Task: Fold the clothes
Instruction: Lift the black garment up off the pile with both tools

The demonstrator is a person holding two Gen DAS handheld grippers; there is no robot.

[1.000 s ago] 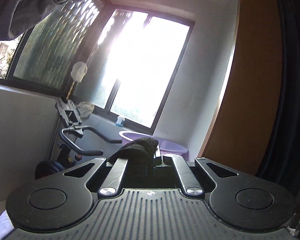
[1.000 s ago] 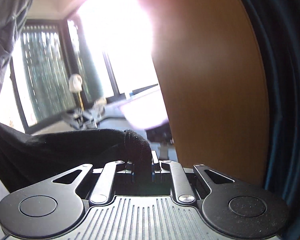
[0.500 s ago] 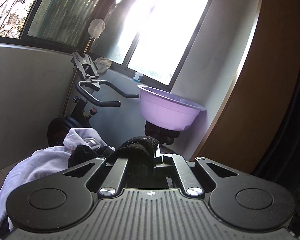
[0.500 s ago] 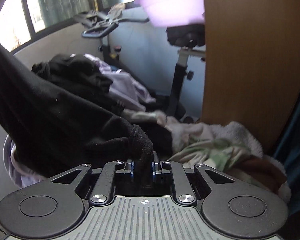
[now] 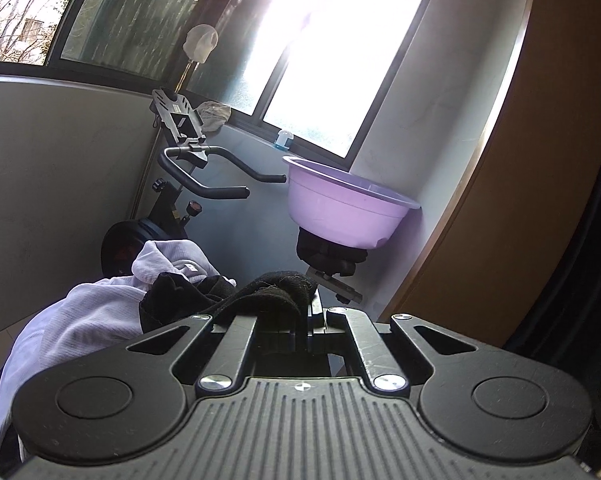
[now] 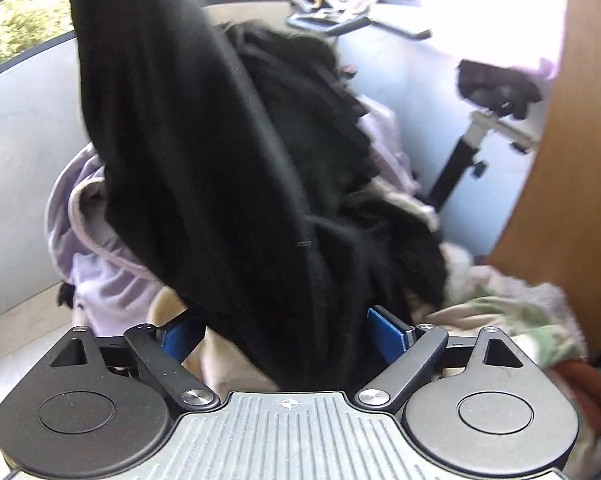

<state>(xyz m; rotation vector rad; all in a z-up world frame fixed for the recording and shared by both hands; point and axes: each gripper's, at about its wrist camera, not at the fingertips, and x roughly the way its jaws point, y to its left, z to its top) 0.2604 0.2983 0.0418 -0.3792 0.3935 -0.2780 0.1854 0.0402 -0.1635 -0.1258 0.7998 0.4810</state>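
Nearest the left wrist camera, the left gripper (image 5: 300, 320) has its jaws closed on a bunched edge of the black garment (image 5: 276, 288), while the right gripper (image 6: 288, 332) has its blue fingers (image 6: 388, 334) spread wide with the same black cloth draped loosely between them. Beyond both lies a heap of white and lilac clothes (image 5: 88, 316). Farther back, a purple basin (image 5: 344, 212) sits on an exercise bike (image 5: 188, 184) below the window (image 5: 340, 52).
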